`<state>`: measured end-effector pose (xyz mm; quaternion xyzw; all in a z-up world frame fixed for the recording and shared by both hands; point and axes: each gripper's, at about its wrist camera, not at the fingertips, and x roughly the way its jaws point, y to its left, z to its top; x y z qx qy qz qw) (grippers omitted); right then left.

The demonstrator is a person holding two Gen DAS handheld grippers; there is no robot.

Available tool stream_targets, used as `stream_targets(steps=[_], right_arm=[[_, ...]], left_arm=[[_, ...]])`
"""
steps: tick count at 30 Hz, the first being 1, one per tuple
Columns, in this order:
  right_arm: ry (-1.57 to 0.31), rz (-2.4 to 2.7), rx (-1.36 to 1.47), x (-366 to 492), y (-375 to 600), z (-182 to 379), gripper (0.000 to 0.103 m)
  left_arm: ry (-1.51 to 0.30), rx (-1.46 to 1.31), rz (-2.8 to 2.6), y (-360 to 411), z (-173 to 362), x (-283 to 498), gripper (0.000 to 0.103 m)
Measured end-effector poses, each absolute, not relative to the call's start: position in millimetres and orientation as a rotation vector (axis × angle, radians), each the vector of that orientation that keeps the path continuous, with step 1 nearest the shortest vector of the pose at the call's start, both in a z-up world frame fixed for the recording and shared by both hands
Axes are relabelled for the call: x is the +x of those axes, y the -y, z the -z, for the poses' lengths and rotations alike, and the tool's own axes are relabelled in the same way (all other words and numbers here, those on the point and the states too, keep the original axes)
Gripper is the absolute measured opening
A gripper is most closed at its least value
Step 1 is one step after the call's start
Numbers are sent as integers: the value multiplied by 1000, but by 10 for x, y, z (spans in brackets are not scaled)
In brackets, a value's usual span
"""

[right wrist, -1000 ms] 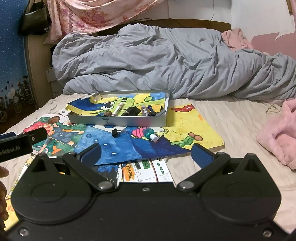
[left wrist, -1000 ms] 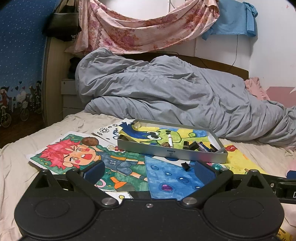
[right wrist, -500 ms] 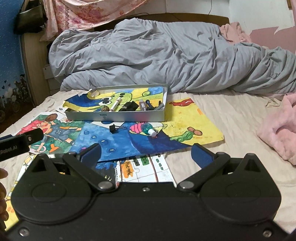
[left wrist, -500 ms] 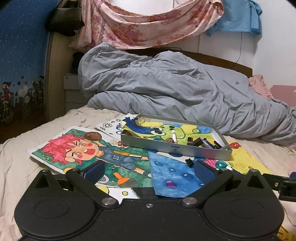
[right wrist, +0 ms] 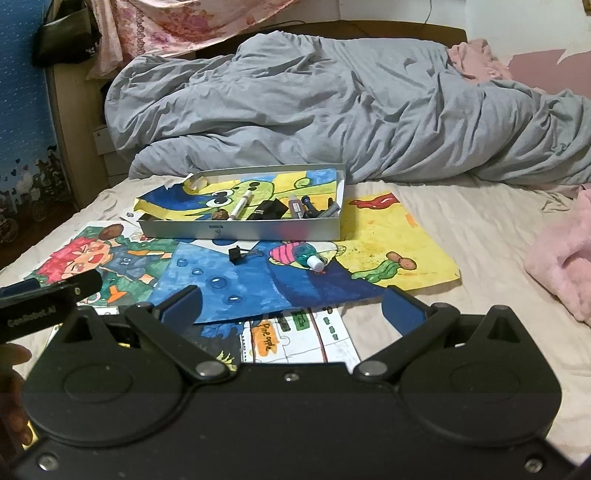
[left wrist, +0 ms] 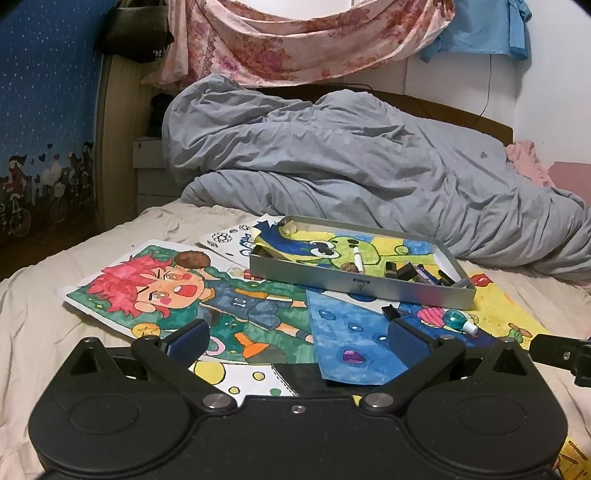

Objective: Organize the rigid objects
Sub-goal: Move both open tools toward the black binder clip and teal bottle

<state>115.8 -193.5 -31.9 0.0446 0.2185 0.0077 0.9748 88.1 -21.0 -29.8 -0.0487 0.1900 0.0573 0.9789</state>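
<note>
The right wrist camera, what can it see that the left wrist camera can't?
Only the right wrist view shows the fluffy pink blanket at the bed's edge and the white sheet with an orange label near the right gripper. Only the left wrist view shows the blue cloth hanging on the wall. Both show the silver tin of pens, the black binder clip, the small teal bottle, the grey duvet, and open jaws.

Straight ahead of the wide-apart right jaws lie flat drawings (right wrist: 258, 280), easy to pass over. Further on, a black clip (right wrist: 236, 254) and a little bottle (right wrist: 308, 256) sit loose. Behind them the metal tin (right wrist: 240, 230) wall blocks the way.
</note>
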Motion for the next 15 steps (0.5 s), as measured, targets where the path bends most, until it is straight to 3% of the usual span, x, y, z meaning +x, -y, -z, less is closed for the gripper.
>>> stream_targets(steps=[15], right_arm=[[-437,-6,32,1751,2167,240,102]], left_arm=[[-423,-70,-114,339,358,1327,102]])
